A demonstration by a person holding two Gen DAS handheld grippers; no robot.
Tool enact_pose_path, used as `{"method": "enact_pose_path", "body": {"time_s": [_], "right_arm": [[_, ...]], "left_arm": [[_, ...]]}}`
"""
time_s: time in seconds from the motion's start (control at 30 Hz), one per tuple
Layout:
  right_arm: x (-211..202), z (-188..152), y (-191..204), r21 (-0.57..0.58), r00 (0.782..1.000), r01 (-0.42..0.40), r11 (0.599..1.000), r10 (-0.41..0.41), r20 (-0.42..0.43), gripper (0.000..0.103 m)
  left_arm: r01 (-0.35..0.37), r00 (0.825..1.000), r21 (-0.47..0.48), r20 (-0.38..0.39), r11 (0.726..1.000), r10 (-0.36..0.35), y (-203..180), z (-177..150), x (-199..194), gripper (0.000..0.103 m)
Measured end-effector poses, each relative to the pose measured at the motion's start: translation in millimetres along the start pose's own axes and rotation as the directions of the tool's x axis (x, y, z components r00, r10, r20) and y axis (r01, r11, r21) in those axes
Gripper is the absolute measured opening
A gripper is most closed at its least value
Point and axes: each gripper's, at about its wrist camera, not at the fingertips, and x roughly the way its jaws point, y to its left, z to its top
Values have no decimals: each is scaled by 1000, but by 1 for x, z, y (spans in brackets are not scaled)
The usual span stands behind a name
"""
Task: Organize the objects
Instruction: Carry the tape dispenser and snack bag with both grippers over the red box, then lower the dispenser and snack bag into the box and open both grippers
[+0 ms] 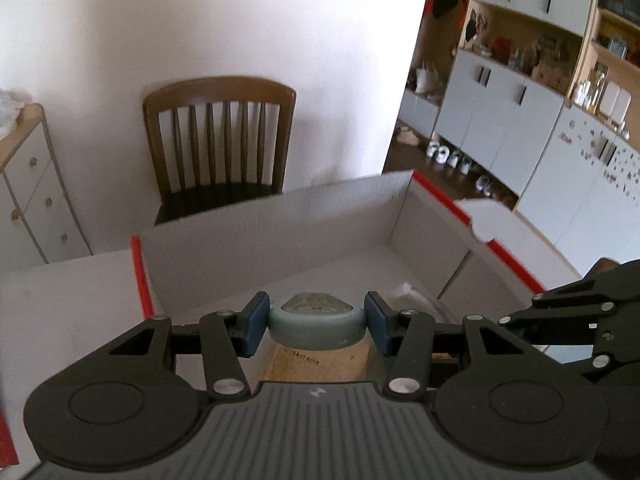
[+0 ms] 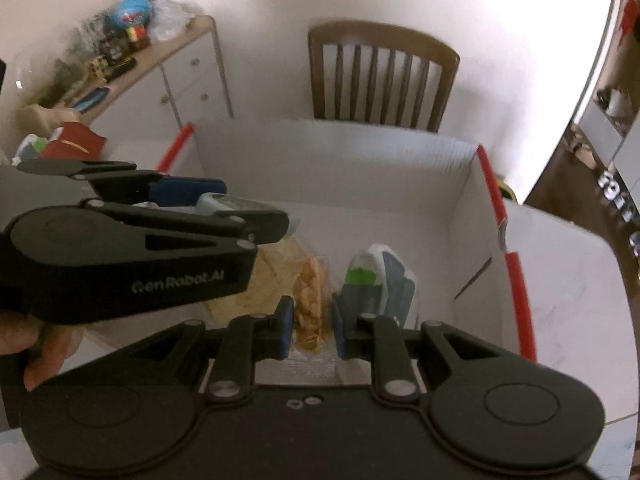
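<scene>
— What sort of place am I steering these through?

— A lived-in home, from what I see. A wooden chair (image 1: pixel 219 140) stands against a plain white wall. Left of the chair, a small drawer unit (image 2: pixel 182 80) is piled with toys and a globe (image 2: pixel 134 10). Right of the chair, tall cupboards (image 1: pixel 496 120) have cluttered open shelves, with shoes (image 1: pixel 448 156) lined up on the floor below them.

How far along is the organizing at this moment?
Done: a green-and-white packet already lies in the open box. In hand: left gripper clamps a grey-blue lidded container, right gripper pinches a clear snack bag, both above the box. Left: releasing them inside.
</scene>
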Motion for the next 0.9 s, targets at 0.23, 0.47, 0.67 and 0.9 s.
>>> {"method": "enact_pose_path", "body": {"time_s": [0.23,0.47,0.67,0.9], "right_arm": [[21,-4,-4,34,999,12,999,-10,-48,19],[34,-8,-7,51,996,28,998,-23,-85,20],[32,-13,-9,64,995,29,998,-22,-97,20],[19,-14,-13,90,997,33,995,-26,-75,21]], "left_arm": [[16,998,-1,-66,1000,-16,3,-3,25,51],[39,986,-13,-163,999,-41,6,-3,43,51],[49,967,-57,-246,997,-62,11,-2,53,51],[48,970,-93,-234,994,-69,15,0,48,51]]}}
